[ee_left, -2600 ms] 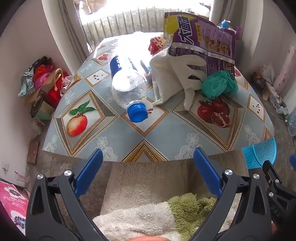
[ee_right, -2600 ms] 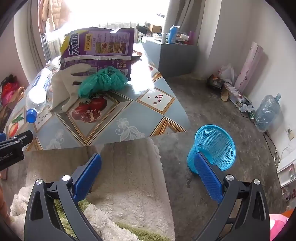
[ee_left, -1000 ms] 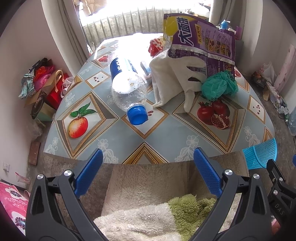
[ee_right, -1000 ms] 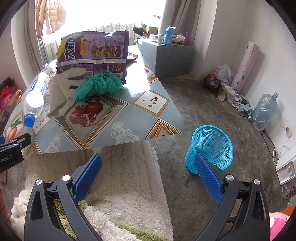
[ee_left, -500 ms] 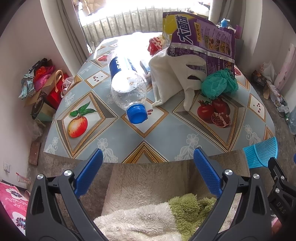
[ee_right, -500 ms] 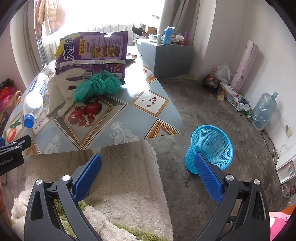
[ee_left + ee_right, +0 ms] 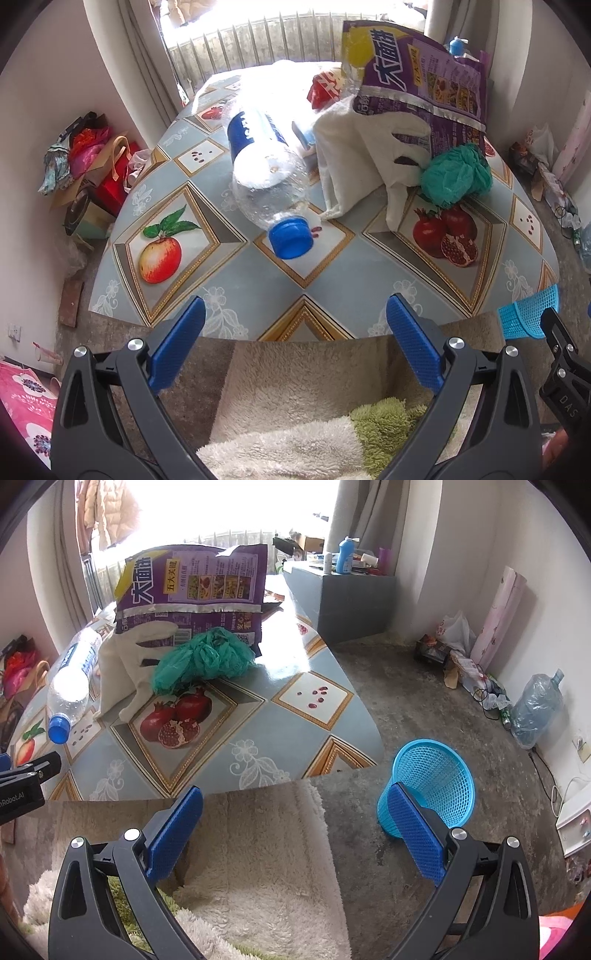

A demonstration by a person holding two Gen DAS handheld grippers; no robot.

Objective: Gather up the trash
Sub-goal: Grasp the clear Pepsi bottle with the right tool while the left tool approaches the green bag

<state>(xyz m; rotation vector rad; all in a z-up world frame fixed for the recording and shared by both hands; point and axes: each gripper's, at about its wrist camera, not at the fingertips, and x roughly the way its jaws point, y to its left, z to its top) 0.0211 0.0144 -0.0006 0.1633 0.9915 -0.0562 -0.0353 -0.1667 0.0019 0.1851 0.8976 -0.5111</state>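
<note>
On the fruit-patterned table (image 7: 258,295) lie a clear plastic bottle (image 7: 266,173) with a blue cap, a white cloth bag (image 7: 354,162), a crumpled green plastic bag (image 7: 456,175) and a purple snack packet (image 7: 417,77) leaning upright. A red wrapper (image 7: 325,90) shows behind them. My left gripper (image 7: 295,339) hovers open at the table's near edge, short of the bottle cap. My right gripper (image 7: 295,823) is open too, over the table's near right corner, with the blue mesh basket (image 7: 432,782) on the floor just past its right finger.
Fluffy white and green fabric (image 7: 295,443) lies below both grippers. Bags and clutter (image 7: 85,162) pile against the left wall. A grey cabinet (image 7: 351,598) with bottles stands behind the table. A large water jug (image 7: 535,709) and litter sit along the right wall.
Both grippers have shifted only slightly; the view of the table and basket is nearly the same. Nothing was grasped or moved.
</note>
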